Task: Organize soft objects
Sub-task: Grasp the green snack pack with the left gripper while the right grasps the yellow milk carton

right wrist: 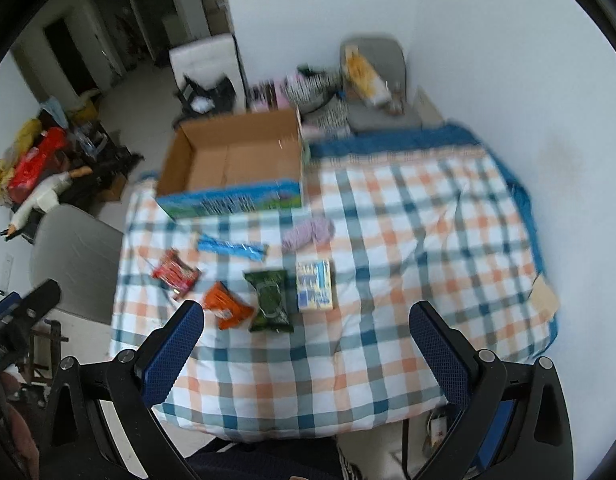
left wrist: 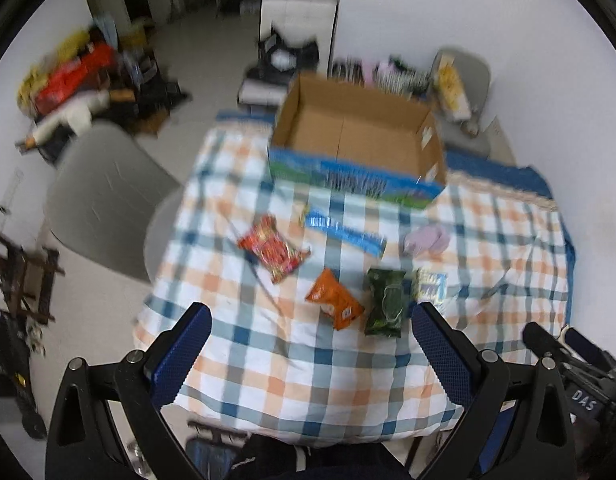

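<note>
Both the left gripper (left wrist: 310,312) and the right gripper (right wrist: 306,310) hover spread wide, holding nothing, above the checkered tablecloth (left wrist: 308,376). Package print is too blurred to read. Ahead, left to right, lie a red snack packet (left wrist: 273,249), orange packet (left wrist: 334,299), green wipes pack (left wrist: 387,301) and tissue pack (right wrist: 314,285), before the open cardboard box (left wrist: 356,136).

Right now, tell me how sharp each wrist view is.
Left wrist view: motion-blurred, print on the cardboard box unreadable, fisheye bending the edges. Right wrist view: blurred too, plaid tablecloth smeared, white wall washed out.
</note>
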